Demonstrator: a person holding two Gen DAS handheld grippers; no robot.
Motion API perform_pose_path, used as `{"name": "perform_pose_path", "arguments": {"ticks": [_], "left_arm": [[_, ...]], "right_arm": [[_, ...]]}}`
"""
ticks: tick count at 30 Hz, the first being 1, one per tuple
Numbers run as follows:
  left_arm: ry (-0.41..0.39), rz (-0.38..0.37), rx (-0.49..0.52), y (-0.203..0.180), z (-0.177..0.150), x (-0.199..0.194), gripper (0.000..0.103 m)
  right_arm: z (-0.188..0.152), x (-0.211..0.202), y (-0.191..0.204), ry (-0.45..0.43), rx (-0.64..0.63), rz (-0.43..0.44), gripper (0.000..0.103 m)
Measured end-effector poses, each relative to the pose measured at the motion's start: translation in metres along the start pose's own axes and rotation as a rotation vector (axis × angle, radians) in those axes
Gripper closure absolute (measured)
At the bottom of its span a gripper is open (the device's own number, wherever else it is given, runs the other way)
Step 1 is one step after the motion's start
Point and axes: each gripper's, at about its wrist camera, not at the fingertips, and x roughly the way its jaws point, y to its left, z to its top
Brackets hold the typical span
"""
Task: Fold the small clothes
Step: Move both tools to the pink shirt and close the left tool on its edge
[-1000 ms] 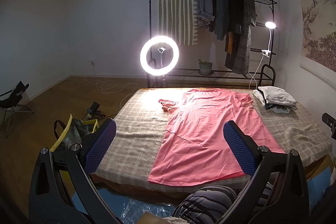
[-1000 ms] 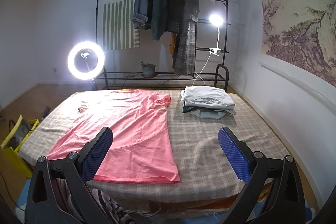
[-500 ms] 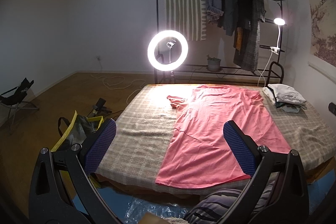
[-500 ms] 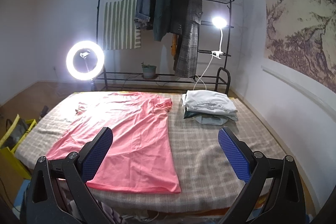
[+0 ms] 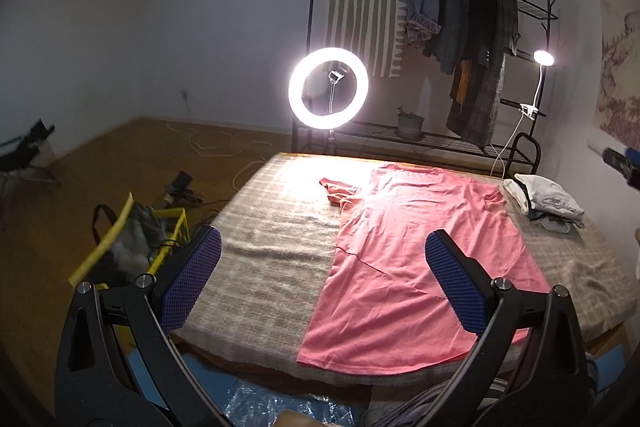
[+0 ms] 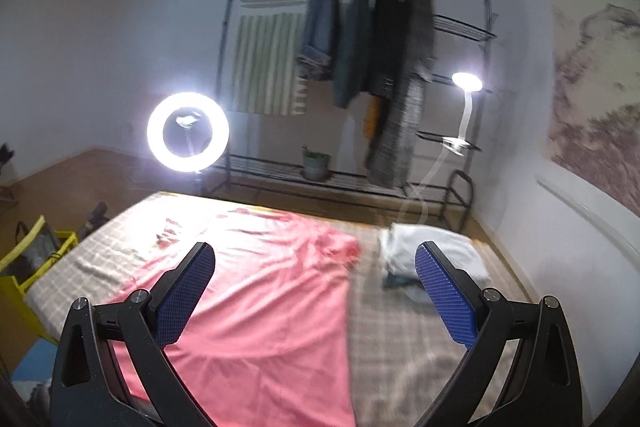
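Both grippers, left (image 5: 320,283) and right (image 6: 314,291), wide open and empty above pink T-shirt (image 5: 416,267) spread flat mid-frame on plaid bed (image 5: 264,259), folded clothes pile (image 5: 548,203) at right.

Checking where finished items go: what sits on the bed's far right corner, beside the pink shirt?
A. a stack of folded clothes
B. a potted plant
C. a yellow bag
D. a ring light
A: the stack of folded clothes lies on the checked bed cover, just right of the pink shirt.
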Motion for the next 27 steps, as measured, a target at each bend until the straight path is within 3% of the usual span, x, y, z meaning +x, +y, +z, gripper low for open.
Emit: {"name": "perform_pose_path", "arguments": {"ticks": [4, 9, 13, 16, 22, 25, 27], "left_arm": [[0.045, 0.011, -0.009, 0.017, -0.012, 0.028, 0.004], [0.171, -0.048, -0.09, 0.042, -0.041, 0.072, 0.015], [0.278, -0.085, -0.143, 0.054, -0.068, 0.106, 0.029], [0.35, -0.117, -0.17, 0.059, -0.09, 0.129, 0.031], [0.442, -0.149, -0.167, 0.058, -0.121, 0.156, 0.04], [0.47, -0.174, -0.17, 0.056, -0.131, 0.165, 0.041], [0.484, -0.19, -0.172, 0.054, -0.136, 0.168, 0.046]], "right_arm": [[0.017, 0.042, 0.015, 0.036, -0.025, 0.038, 0.003], [0.032, 0.098, 0.04, 0.116, -0.024, 0.157, 0.003], [0.047, 0.148, 0.057, 0.182, -0.004, 0.226, 0.014], [0.054, 0.184, 0.06, 0.234, 0.062, 0.228, 0.023], [0.052, 0.231, 0.082, 0.291, 0.09, 0.291, 0.025], [0.051, 0.258, 0.108, 0.346, 0.064, 0.334, 0.035], [0.051, 0.277, 0.126, 0.374, 0.053, 0.366, 0.035]]}}
